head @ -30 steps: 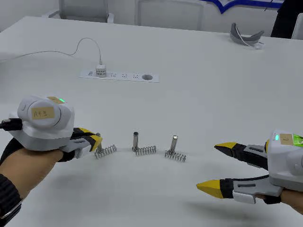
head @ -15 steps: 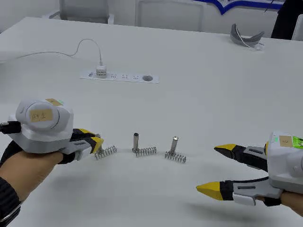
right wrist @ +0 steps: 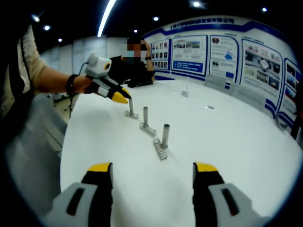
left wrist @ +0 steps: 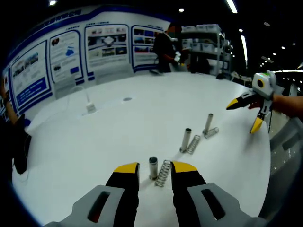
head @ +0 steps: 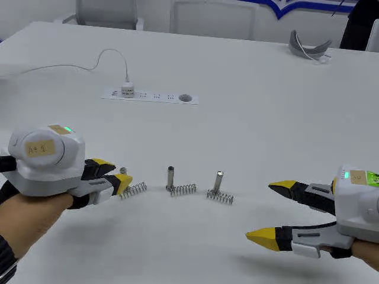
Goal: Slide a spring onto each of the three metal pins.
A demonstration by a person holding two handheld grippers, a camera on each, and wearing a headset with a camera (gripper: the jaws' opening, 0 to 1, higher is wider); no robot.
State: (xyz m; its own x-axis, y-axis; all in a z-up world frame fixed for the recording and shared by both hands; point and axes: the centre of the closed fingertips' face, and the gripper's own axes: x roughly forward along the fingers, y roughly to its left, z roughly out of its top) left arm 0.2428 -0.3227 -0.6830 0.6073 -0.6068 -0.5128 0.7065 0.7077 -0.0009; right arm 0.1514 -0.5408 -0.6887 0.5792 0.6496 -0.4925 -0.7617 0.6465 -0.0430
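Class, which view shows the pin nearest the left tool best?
The left gripper view: the pin stands upright and close, between the left tool's open jaws, with a spring beside it. In the head view the tool's tip hides most of it; in the right gripper view it is small and far off.

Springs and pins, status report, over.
Left tool open, jaws straddling left pin and its spring. Right tool open, empty, standing off. All three springs flat beside pins, none threaded. Nothing blocking.

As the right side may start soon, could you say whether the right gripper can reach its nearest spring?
Probably yes: the right gripper is open, and bare table lies between it and that spring, which lies beside a pin.
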